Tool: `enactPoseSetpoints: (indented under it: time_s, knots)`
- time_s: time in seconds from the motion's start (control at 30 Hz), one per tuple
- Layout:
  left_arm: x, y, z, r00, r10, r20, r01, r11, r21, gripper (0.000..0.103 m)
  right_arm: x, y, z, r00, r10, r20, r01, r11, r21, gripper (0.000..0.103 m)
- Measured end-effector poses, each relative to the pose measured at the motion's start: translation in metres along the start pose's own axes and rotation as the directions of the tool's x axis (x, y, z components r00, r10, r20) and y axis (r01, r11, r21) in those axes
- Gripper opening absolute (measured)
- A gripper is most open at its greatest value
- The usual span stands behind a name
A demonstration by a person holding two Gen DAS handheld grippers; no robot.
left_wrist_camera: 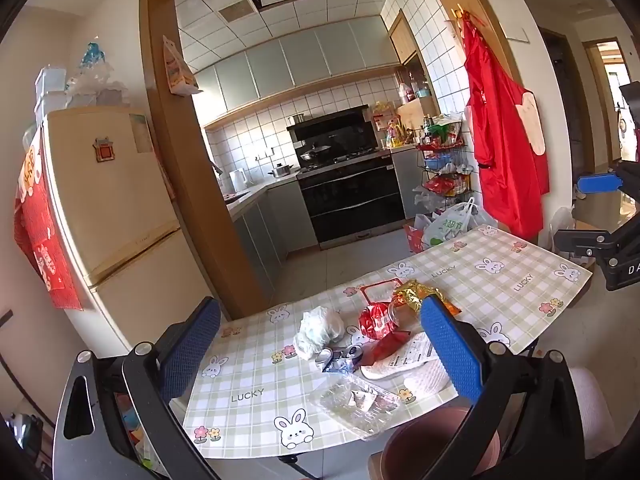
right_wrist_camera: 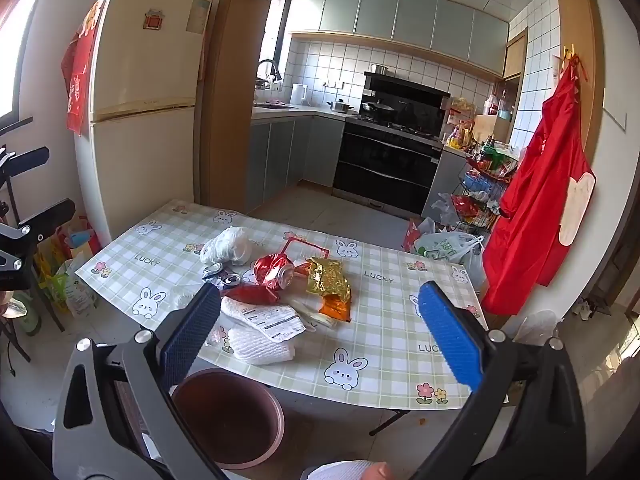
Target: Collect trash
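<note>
Kitchen-side bench (right_wrist_camera: 384, 320), checked cloth: no collection had begun. All trash lay on it, with the crushed red can (right_wrist_camera: 276, 270) central, white wad (right_wrist_camera: 226, 246) at ten o'clock, gold wrapper (right_wrist_camera: 330, 286) at three. Brown bin (right_wrist_camera: 228, 416) at six held nothing visible. Left gripper (left_wrist_camera: 320, 354) and right gripper (right_wrist_camera: 316, 336) hung with jaws released, empty.

hidden: bin (left_wrist_camera: 436, 440) rim partly behind fingers, 5 o'clock | cut off: white mesh wrap (right_wrist_camera: 344, 470), 6 o'clock edge
</note>
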State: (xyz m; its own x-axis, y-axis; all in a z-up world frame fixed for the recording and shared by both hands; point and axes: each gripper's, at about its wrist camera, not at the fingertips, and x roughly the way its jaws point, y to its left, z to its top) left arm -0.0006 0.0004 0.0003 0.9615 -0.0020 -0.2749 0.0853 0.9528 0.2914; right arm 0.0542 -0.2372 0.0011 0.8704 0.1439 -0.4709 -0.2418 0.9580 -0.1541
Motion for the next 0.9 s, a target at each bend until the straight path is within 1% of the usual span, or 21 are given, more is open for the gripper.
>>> enactPoseSetpoints:
  time_s: [0.23, 0.4, 0.43, 0.9]
  knots:
    - [0.0, 0.0, 0.0, 1.0, 0.002, -0.004, -0.002, 1.0, 0.009, 0.098, -0.001, -0.001, 0.0, 1.0, 0.006, 0.006, -0.006, 1.0, 0.005, 0.097]
    - [-0.002, -0.002, 0.012, 1.0, 0.004, -0.003, -0.004, 1.0, 0.015, 0.098, -0.001, 0.001, 0.0, 1.0, 0.006, 0.006, -0.006, 1.0, 0.008, 0.097]
    - [-0.002, -0.001, 0.015, 1.0, 0.002, -0.002, -0.002, 1.0, 0.016, 0.098, -0.002, -0.004, 0.004, 1.0, 0.004, 0.007, -0.004, 1.0, 0.008, 0.097]
    - [-0.006, -0.005, 0.01, 1.0, 0.005, 0.008, -0.006, 1.0, 0.018, 0.098, -0.003, -0.006, 0.004, 1.0, 0.001, 0.01, -0.002, 1.0, 0.011, 0.097]
